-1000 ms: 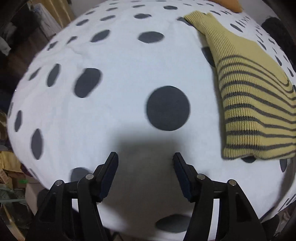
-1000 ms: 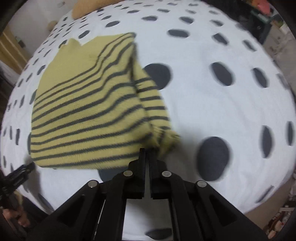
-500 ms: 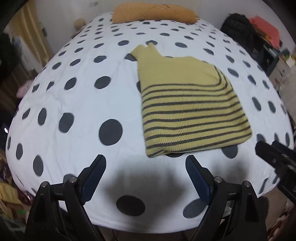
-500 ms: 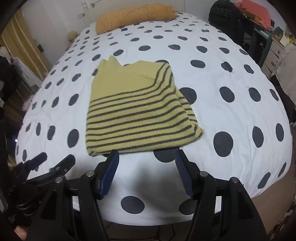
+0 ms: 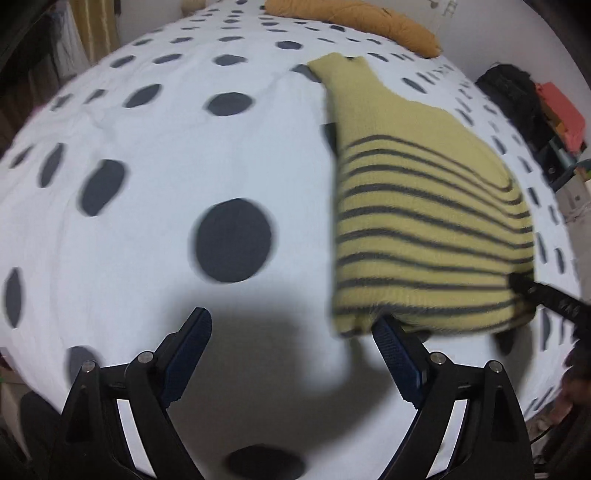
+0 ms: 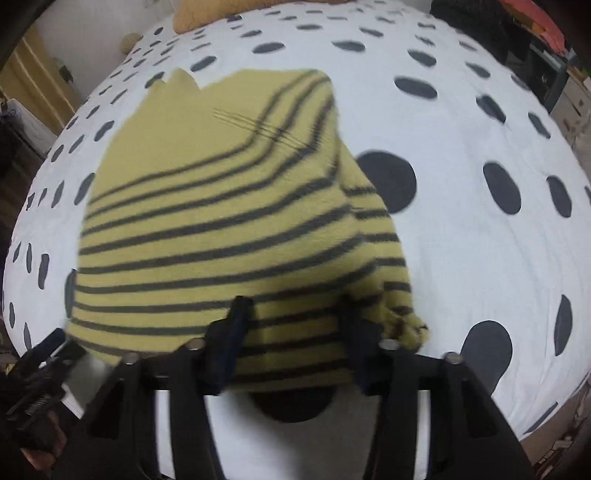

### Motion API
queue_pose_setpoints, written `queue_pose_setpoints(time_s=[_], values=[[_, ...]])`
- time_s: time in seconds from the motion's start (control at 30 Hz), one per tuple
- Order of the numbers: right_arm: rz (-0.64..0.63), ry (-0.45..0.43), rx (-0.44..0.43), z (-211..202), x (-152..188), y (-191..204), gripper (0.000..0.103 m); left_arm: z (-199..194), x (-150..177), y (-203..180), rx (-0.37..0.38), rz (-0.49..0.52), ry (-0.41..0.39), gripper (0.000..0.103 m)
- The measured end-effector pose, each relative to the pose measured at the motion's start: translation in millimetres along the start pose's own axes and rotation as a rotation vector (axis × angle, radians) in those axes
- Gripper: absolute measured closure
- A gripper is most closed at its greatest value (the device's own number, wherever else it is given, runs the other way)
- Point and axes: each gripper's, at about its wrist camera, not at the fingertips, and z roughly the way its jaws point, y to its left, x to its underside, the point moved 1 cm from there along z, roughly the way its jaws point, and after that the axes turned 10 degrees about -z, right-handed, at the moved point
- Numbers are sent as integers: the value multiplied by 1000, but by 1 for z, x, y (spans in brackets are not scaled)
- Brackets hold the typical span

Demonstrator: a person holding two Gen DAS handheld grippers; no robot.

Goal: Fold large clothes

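A folded yellow sweater with dark stripes [image 5: 424, 221] [image 6: 221, 221] lies on the white dotted bedcover [image 5: 147, 184] [image 6: 461, 229]. My left gripper [image 5: 291, 325] stands wide open over bare cover, its right finger just touching the sweater's near left corner. My right gripper [image 6: 295, 314] hovers over the near hem with its jaws closing; the hem lies flat between the fingers, and they do not pinch it. The right gripper's tip [image 5: 546, 295] shows at the sweater's right corner, and the left gripper [image 6: 40, 369] shows at the lower left.
An orange pillow [image 5: 354, 22] [image 6: 192, 18] lies at the far end of the bed. A black bag [image 5: 509, 85] and red items [image 5: 561, 107] stand beyond the bed's right side. The bed's near edge runs just below both grippers.
Both grippers have moved in toward the sweater's near hem. The right gripper, shut by the sweater's corner a second ago, opened wide and now stands narrower over the hem. The left gripper's jaws widened.
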Motion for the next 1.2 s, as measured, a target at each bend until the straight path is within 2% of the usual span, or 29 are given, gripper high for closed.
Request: queue_pose_setpoints(time_s=[0.03, 0.07, 0.13, 0.2, 0.23, 0.3, 0.37, 0.43, 0.47, 0.53, 0.57, 0.6, 0.63, 0.67, 0.73, 0.8, 0.87, 0.93, 1.0, 1.03, 1.2], values=[[3, -9, -12, -3, 1, -5, 59, -6, 3, 11, -79, -7, -28, 18], [0, -9, 2, -7, 2, -8, 60, -11, 4, 28, -109, -38, -36, 18], [15, -3, 14, -16, 3, -11, 62, -15, 4, 58, -80, -125, 5, 19], [55, -50, 1, -33, 4, -9, 61, -23, -1, 73, -39, -173, 5, 19], [57, -95, -31, -44, 4, -2, 60, -29, -5, 72, -14, -173, -12, 19], [40, -167, -165, -59, 2, 18, 60, -40, -12, 57, 29, -138, -45, 18], [19, -186, -320, -60, -1, 43, 60, -47, -20, 39, 48, -99, -75, 17], [-6, -169, -385, -51, 1, 67, 60, -55, -24, 28, 60, -97, -95, 17], [-46, -128, -373, -39, 3, 82, 61, -57, -26, 25, 61, -97, -102, 17], [-139, 28, -254, -7, 14, 105, 68, -59, -29, 27, 58, -99, -103, 17], [-161, 86, -208, 5, 23, 108, 75, -60, -30, 31, 51, -98, -98, 17], [-156, 145, -164, 12, 34, 104, 76, -66, -20, 34, 41, -103, -100, 17], [-141, 153, -132, 11, 41, 100, 76, -66, -19, 40, 33, -111, -98, 17], [-123, 119, -145, 3, 45, 97, 76, -65, -18, 47, 23, -129, -87, 17], [-111, 13, -228, -21, 41, 103, 76, -62, -16, 58, 35, -181, -58, 17], [-150, -100, -283, -41, 27, 122, 76, -61, -15, 67, 47, -221, -39, 17], [-211, -154, -291, -42, 8, 147, 76, -64, -15, 70, 47, -223, -40, 17], [-233, -116, -274, -21, -2, 163, 76, -69, -15, 72, 42, -218, -53, 17], [-222, -8, -255, 13, 2, 164, 77, -71, -15, 73, 46, -218, -47, 17], [-206, 17, -265, 19, 7, 161, 78, -71, -15, 74, 52, -220, -37, 17], [-220, 91, -249, -9, 44, 142, 79, -70, -12, 57, 73, -196, 4, 17]])
